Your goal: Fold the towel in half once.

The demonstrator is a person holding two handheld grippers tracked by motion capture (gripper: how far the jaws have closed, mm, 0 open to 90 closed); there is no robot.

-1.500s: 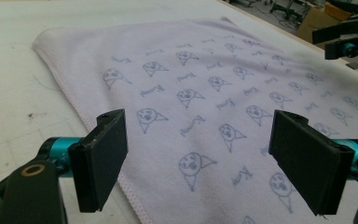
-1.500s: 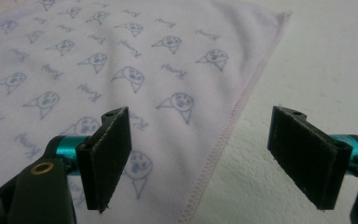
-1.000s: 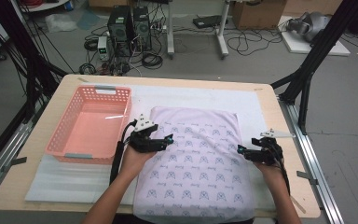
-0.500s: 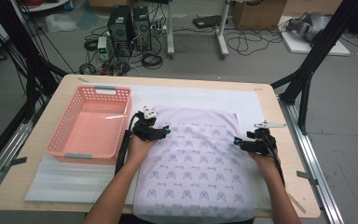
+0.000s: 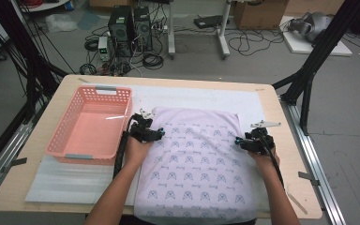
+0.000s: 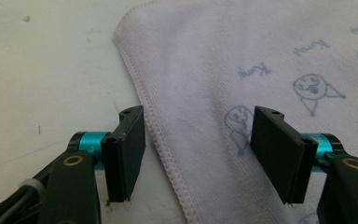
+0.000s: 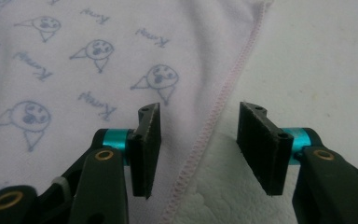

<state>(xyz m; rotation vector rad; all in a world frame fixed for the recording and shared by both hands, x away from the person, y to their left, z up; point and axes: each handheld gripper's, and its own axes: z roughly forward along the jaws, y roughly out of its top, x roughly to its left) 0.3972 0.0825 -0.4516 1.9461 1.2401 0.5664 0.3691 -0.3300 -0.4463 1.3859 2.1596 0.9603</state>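
A pale lilac towel printed with small blue faces lies flat on the white mat, its near end hanging over the table's front edge. My left gripper rests at the towel's left edge near the far corner. In the left gripper view it stands open, its jaws astride the stitched hem. My right gripper sits at the towel's right edge. In the right gripper view it is open too, with the hem running between the jaws. Neither jaw pair grips the cloth.
A pink plastic basket with nothing in it stands left of the towel on the mat. The wooden table has bare strips along its far and right sides. Black frame posts, computers and cables stand on the floor beyond.
Both grippers have moved away from me along the towel's side edges, toward its far corners. The towel itself has stayed flat.
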